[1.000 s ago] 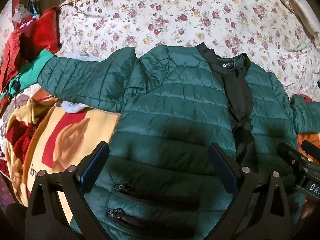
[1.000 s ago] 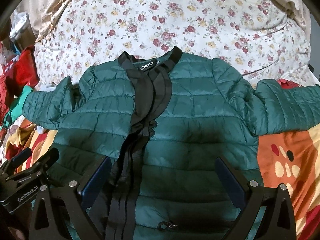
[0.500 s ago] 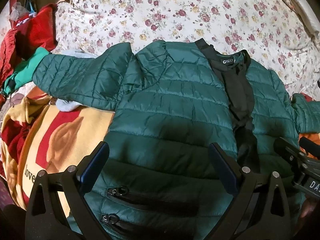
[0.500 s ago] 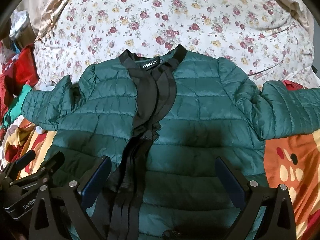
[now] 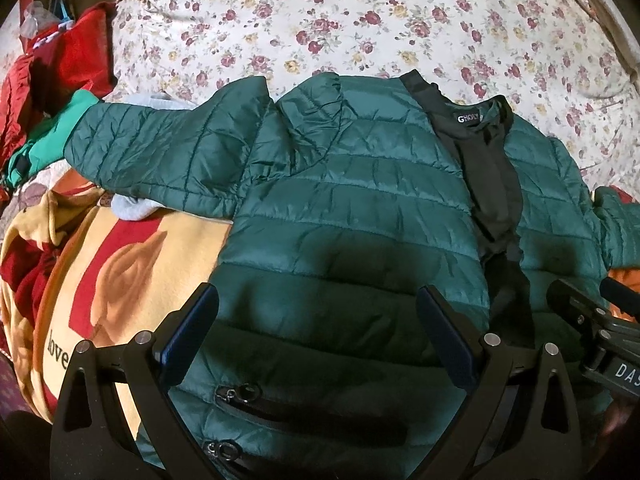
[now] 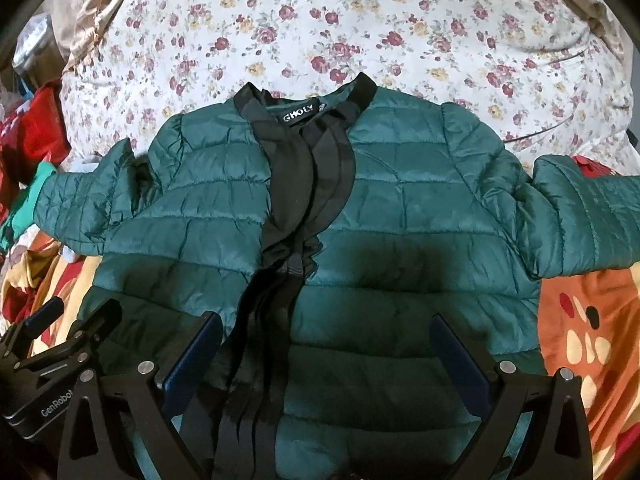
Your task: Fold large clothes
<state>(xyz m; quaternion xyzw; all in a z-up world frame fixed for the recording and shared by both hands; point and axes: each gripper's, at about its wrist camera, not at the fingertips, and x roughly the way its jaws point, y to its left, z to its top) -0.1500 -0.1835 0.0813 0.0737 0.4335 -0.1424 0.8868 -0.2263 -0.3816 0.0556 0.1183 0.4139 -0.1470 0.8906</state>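
On the flowered bedspread (image 6: 360, 20) lies my green jacket (image 6: 400, 216), front up, collar away from me, both sleeves stretched out sideways. My left gripper (image 5: 316, 312) hangs over the jacket's left half above the two zip pockets (image 5: 304, 408), fingers spread wide, holding nothing. My right gripper (image 6: 326, 340) hangs over the black front strip (image 6: 296, 184), also spread wide. An orange patterned blanket (image 6: 580, 328) lies under the hem.

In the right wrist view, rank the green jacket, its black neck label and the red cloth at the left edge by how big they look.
1. Green jacket
2. Red cloth, though partly cut off
3. Black neck label
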